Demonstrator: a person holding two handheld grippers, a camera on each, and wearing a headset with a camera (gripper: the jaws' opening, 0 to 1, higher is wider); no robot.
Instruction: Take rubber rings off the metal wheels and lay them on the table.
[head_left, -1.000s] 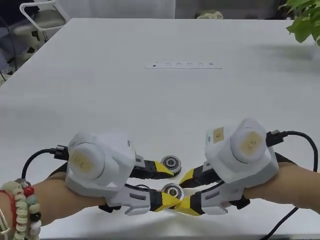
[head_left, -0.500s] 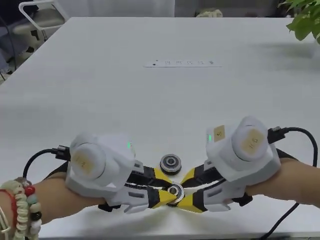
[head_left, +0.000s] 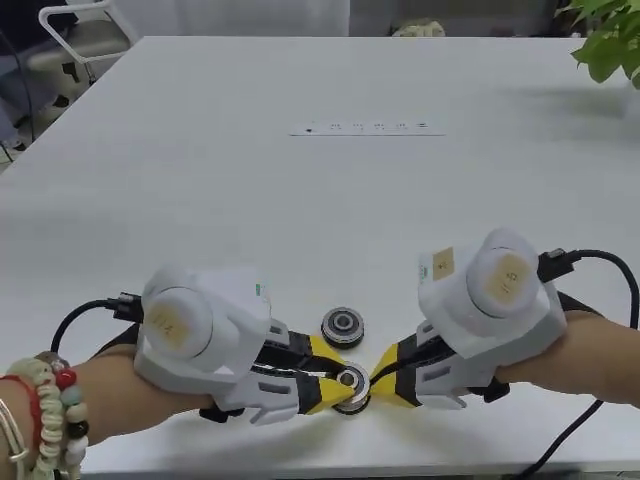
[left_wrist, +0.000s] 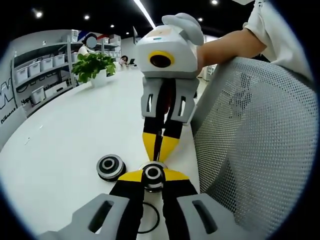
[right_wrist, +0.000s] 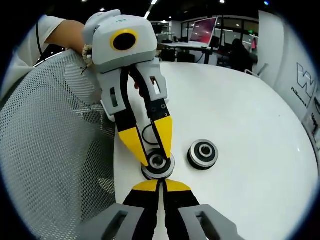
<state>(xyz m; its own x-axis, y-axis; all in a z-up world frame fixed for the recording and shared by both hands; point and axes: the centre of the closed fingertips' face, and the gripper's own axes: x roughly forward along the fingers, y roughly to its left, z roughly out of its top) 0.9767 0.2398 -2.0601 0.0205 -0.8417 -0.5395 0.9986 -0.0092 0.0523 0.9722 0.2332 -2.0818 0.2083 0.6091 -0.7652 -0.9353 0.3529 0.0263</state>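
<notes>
Head view: my left gripper (head_left: 336, 382) clamps the metal wheel (head_left: 351, 379), and my right gripper (head_left: 380, 372), jaws pinched together, touches its rim from opposite.

The wide white table top (head_left: 300, 200) is smooth and matt. The near small round wheel (head_left: 350, 380) has a bright metal hub inside dull black rubber. The grey chair back (left_wrist: 250, 140) is open mesh.

An open-plan office: mesh chair (left_wrist: 250, 140), potted plant (left_wrist: 92, 65), shelves of bins (left_wrist: 37, 75), a lit monitor (right_wrist: 202, 31) on a desk.
</notes>
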